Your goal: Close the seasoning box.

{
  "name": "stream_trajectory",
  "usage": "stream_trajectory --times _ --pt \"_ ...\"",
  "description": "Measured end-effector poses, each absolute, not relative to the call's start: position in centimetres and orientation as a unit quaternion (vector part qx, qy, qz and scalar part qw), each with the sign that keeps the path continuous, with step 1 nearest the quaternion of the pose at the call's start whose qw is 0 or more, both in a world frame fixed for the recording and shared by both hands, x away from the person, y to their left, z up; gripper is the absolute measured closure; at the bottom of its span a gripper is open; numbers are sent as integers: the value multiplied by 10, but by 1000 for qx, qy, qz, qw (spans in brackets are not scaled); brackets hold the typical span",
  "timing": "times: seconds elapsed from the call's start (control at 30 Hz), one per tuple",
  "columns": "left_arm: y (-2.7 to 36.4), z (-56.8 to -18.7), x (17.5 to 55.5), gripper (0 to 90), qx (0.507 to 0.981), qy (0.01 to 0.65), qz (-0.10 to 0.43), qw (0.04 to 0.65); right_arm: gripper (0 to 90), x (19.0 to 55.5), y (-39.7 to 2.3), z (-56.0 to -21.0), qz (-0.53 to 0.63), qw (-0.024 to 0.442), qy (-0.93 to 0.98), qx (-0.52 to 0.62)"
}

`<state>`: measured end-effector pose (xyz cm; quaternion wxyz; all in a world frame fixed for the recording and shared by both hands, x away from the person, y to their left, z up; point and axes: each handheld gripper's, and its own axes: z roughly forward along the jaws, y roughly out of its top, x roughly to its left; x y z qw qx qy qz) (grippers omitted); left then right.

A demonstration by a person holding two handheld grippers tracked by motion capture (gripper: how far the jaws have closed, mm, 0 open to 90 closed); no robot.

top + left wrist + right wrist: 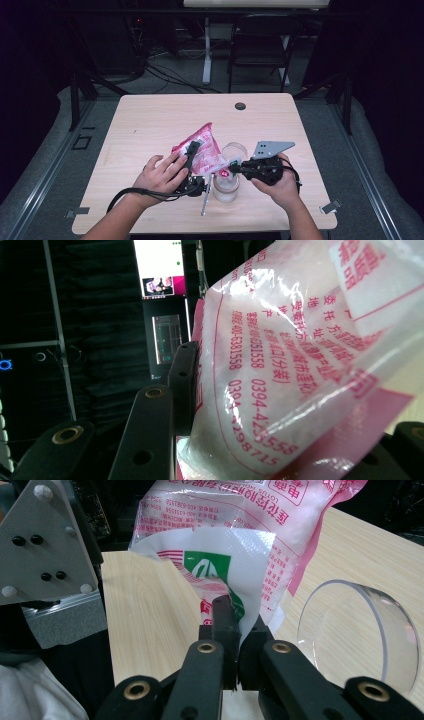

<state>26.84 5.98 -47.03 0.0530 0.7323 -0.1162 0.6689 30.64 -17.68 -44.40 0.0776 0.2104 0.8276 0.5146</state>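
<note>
On the table [150, 115], the left hand [161, 176] works the left gripper [192, 155], which has the bag [202, 150] by its body. In the left gripper view the jaws stand partway open with the bulging pink-and-white bag [300, 365] between them; the near pad presses flat on the plastic, so this reads as a grip on a thick, soft thing. The bag is held up off the wood, tilted, its lower corner hanging over the jar [227, 187].

Just right of the bag, a clear lid [235, 150] lies on the table behind the jar; the right gripper view shows it as a clear disc [360, 635] lying apart from the bag. A thin metal tool [206, 197] lies beside the jar on its left.

The right gripper [235, 169], in the right hand [277, 182], has its jaws closed almost fully on the bag's torn corner flap [235, 580], pinching thin film.

Risks, as a judgement: the film at the corner could tear further or slip from the narrow pinch if the two grippers pull apart. If the bag tips before its opening is over the jar mouth, the white contents could spill onto the table. A sideways nudge from the bag or a jaw could also knock the light jar over.
</note>
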Motion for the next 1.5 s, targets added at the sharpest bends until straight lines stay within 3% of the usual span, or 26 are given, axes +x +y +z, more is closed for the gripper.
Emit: stream_trajectory --times 1.5 --pt "58 -470 266 651 730 -124 670 57 895 306 -177 -443 511 82 829 211"
